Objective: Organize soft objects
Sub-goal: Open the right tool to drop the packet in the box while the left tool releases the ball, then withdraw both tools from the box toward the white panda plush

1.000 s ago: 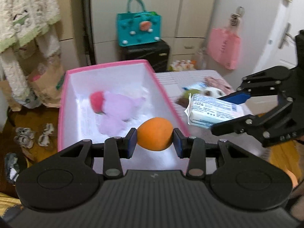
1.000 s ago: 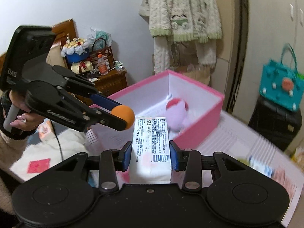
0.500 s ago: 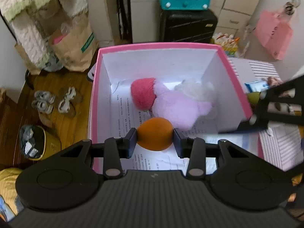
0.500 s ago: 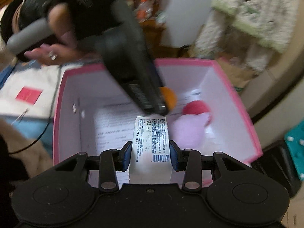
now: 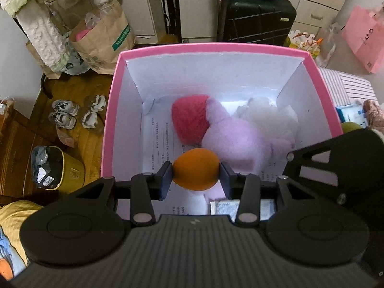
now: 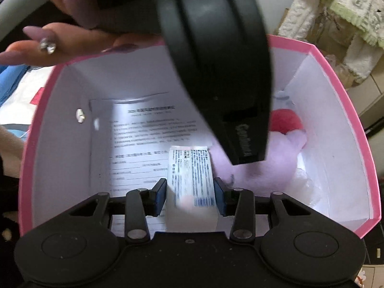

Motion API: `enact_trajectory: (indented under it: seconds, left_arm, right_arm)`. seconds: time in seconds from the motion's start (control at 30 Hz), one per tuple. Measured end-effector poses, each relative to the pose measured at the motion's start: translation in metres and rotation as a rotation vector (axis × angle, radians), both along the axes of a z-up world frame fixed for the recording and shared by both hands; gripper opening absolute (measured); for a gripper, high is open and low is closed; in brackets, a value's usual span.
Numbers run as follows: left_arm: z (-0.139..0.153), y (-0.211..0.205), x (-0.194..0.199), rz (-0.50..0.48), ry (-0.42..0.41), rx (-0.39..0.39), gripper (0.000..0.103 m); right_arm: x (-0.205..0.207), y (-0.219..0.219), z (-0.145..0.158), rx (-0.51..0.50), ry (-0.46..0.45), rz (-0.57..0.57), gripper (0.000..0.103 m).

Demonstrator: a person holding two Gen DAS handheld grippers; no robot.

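Observation:
My left gripper [image 5: 195,176] is shut on an orange soft ball [image 5: 195,171] and holds it over the open pink box [image 5: 208,48]. Inside the box lie a lilac plush toy with a red end [image 5: 230,134] and a white fluffy item [image 5: 268,112] on printed paper. My right gripper [image 6: 189,193] is shut on a white tissue pack [image 6: 190,175] and holds it inside the same box [image 6: 345,91], beside the lilac plush [image 6: 271,165]. The left gripper's black body [image 6: 216,60] hangs across the right wrist view.
A black suitcase [image 5: 256,19] and a teal bag stand behind the box. Paper bags [image 5: 103,36], shoes [image 5: 76,115] and a yellow bin [image 5: 52,168] are on the wooden floor at left. A striped table surface [image 5: 348,84] with small items lies at right.
Both grippers have moved from beside the box to over and into it, each still holding its object. The tissue pack has gone lower inside the box.

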State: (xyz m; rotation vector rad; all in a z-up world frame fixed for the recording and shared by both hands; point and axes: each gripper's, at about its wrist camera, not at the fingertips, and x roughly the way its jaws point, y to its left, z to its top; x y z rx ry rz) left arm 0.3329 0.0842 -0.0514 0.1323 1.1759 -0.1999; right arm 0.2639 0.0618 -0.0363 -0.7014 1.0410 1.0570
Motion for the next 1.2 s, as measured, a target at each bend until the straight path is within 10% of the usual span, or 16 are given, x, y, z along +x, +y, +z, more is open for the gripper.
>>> enact_trajectory:
  seconds: [0.43, 1.2]
  left_arm:
    - [0.009, -0.003, -0.019, -0.009, -0.061, -0.014, 0.065]
    - [0.104, 0.000, -0.155, -0.159, -0.201, -0.107, 0.066]
  right_arm:
    - [-0.021, -0.023, 0.033, 0.051, -0.116, -0.109, 0.055]
    - [-0.135, -0.111, 0.130, 0.279, -0.136, -0.425, 0.057]
